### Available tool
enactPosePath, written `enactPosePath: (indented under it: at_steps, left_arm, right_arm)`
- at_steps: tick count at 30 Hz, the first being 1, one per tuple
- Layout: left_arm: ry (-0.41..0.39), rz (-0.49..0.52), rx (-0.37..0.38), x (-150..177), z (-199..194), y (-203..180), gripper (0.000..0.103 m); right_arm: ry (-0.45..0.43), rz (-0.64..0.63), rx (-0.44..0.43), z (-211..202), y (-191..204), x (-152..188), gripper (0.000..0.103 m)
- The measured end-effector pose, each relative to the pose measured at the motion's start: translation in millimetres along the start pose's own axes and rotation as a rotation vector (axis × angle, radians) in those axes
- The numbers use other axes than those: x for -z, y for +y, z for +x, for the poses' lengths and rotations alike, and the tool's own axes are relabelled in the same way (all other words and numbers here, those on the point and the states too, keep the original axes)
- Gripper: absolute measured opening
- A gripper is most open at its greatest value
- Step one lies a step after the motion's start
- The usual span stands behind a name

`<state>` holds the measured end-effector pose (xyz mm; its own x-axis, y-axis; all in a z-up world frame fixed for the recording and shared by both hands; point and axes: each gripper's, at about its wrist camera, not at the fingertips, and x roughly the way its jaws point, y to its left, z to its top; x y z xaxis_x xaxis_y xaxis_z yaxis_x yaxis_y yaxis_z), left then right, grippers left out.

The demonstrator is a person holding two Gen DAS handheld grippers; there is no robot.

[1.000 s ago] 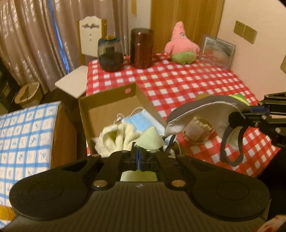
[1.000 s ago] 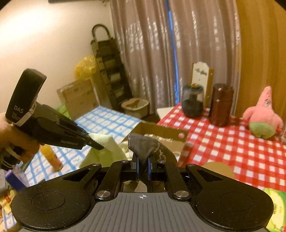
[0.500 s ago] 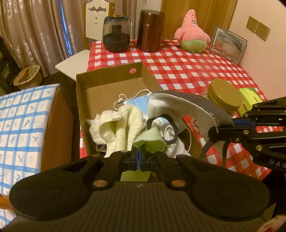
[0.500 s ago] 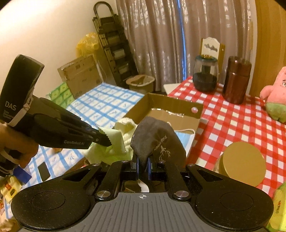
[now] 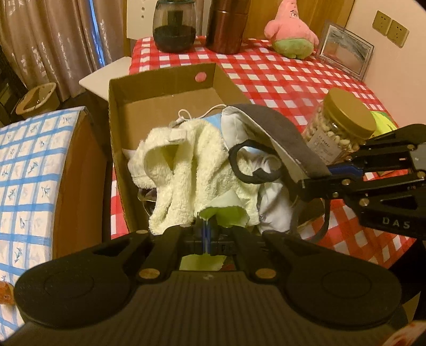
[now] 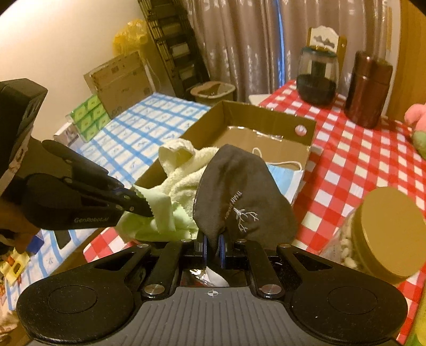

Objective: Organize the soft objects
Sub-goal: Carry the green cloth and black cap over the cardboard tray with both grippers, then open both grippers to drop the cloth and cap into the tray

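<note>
Both grippers tilt downward side by side, left gripper (image 6: 145, 209) and right gripper (image 5: 323, 175) with jaws clamped.

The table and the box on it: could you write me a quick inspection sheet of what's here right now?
Surface: table under a red checked cloth.
Job's things: open cardboard box holding a cream towel and a blue mask; a grey mask and a green cloth held over it.
Clutter: nut jar, dark jar, brown canister, pink plush, picture frame.
Grippers: left gripper shut on the green cloth; right gripper shut on the grey mask.
Cables: nothing seen.
Surroundings: curtains, blue checked cover, bin.
</note>
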<state>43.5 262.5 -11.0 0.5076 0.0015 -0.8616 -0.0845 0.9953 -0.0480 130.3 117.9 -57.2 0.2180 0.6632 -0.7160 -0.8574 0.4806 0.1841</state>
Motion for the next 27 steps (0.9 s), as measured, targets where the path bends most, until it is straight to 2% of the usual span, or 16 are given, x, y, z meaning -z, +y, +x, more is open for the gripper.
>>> enactPosePath:
  at_steps: [4, 13, 21, 27]
  left_arm:
    - [0.016, -0.003, 0.003, 0, 13, 3, 0.000]
    - [0.062, 0.012, -0.003, -10, 53, 11, 0.000]
    - [0.054, -0.020, -0.013, -27, 80, 28, 0.000]
    - [0.011, -0.054, -0.035, -53, 95, 38, 0.001]
  right_arm:
    - [0.052, 0.002, -0.022, 23, -3, -6, 0.009]
    - [0.169, -0.035, 0.011, 76, -9, -7, 0.009]
    - [0.117, -0.033, 0.076, 96, -22, -23, 0.009]
    - [0.079, -0.014, 0.099, 109, -34, -39, 0.009]
